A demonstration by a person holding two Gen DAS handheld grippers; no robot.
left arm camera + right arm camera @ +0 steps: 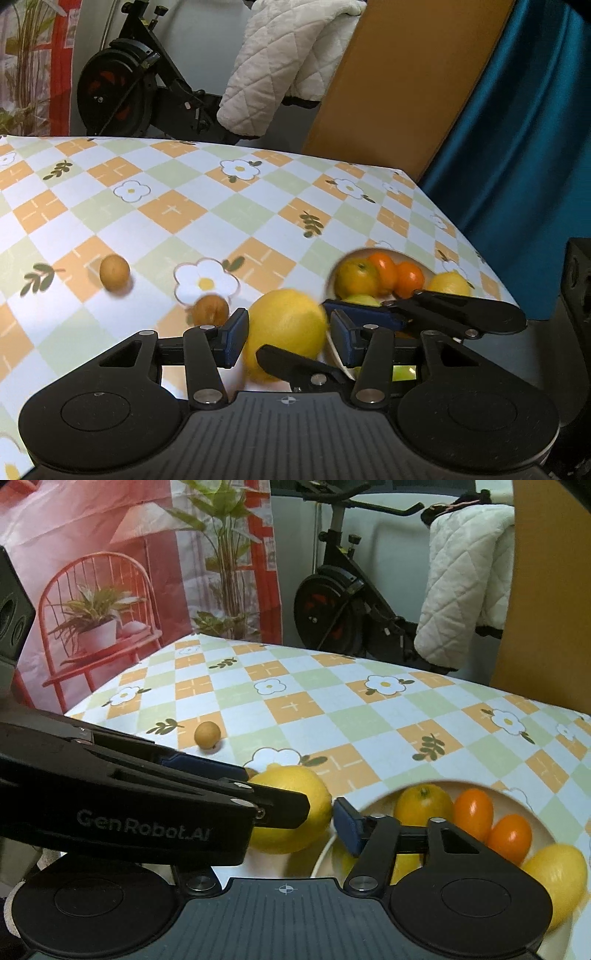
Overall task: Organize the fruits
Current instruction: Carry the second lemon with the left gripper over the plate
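**Left wrist view: big lemon caught between two claws beside the bowl**

Left wrist view showing the left gripper (286, 334) straddling the large lemon (284, 332), blue pads hugging both flanks, seemingly pinching it. Crossing in from three o'clock, the right gripper (321, 336), one finger over the lemon's front, the other at the bowl rim; whether pinching or merely bracketing, cannot tell. Sitting at two o'clock, just beside the lemon, the white bowl (428, 266) already holding citrus. Lying farther out on the checked tablecloth (258, 206), a small brown fruit (211, 309) at ten o'clock, another (114, 271) well beyond.

Judging best practice: keeping one firm, centred grip, easing the other claw clear, lifting above the rim before lowering in.
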